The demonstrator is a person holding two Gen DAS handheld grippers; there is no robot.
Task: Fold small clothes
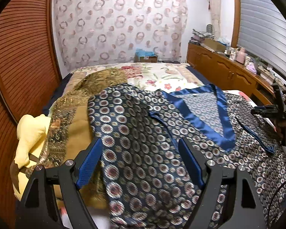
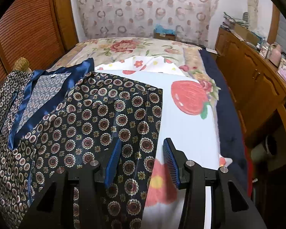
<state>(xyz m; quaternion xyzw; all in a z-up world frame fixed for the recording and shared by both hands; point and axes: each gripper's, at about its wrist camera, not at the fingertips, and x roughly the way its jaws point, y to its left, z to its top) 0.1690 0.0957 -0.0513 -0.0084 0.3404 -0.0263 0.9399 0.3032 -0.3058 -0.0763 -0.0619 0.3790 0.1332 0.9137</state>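
Note:
A navy shirt with round medallion print and a shiny blue collar lies spread face up on the bed. In the left wrist view its left sleeve runs down between the wide-apart fingers of my left gripper, which is open and just above the cloth. In the right wrist view the shirt's other sleeve lies flat, and its outer edge passes between the fingers of my right gripper. That gripper's blue pads stand apart with a gap showing, not pressing the cloth. My right gripper also shows at the far right of the left wrist view.
A gold-brown patterned garment and a pale yellow cloth lie left of the shirt. Under it is a white sheet with a strawberry print over a floral bedspread. A wooden dresser runs along the right, louvred wooden doors along the left.

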